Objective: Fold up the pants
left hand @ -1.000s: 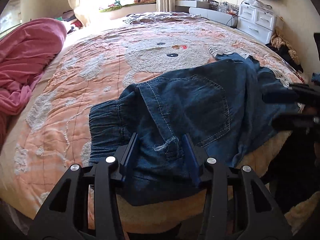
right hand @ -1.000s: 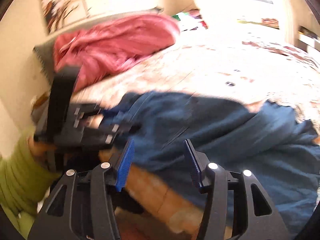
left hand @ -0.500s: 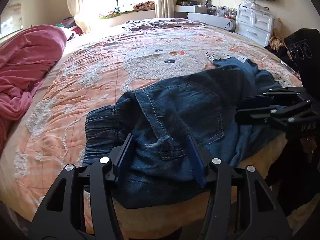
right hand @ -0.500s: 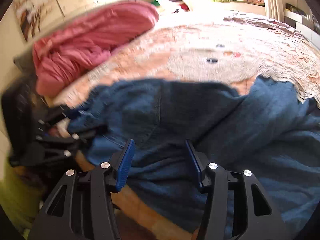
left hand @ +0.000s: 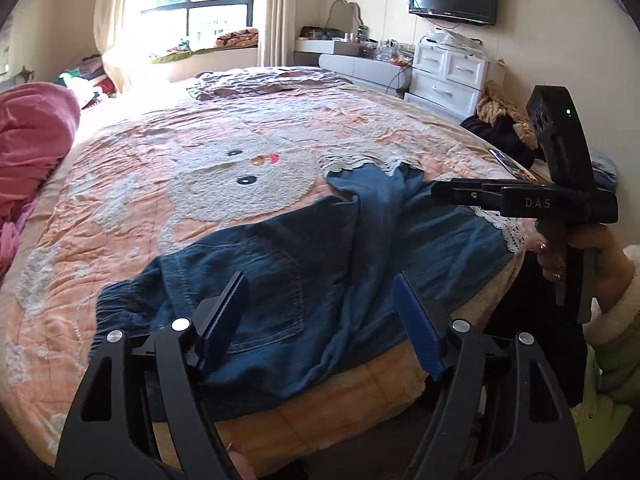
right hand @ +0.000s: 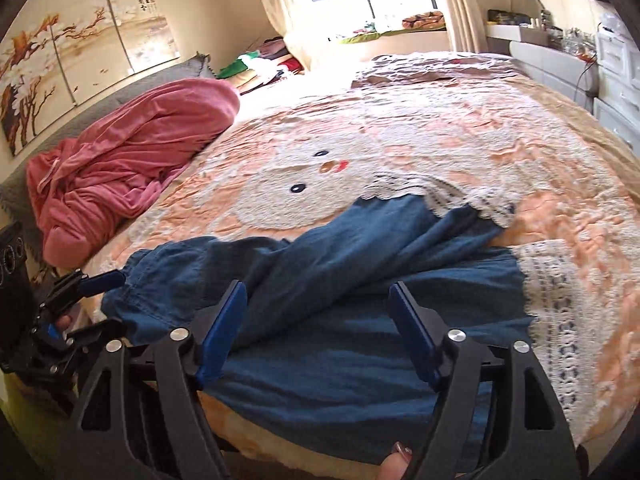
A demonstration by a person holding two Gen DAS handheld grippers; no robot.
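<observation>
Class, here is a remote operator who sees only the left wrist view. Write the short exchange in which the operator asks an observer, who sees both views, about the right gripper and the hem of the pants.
Operator: I see the right gripper only side-on, above the pants. Is it open?
Observer: Yes. In the right wrist view its fingers stand wide apart, with nothing clamped between them.
Operator: That gripper hides most of the near leg's hem from me. How does it lie?
Observer: The lace hem lies spread flat on the bedspread, to the right of the gripper.
</observation>
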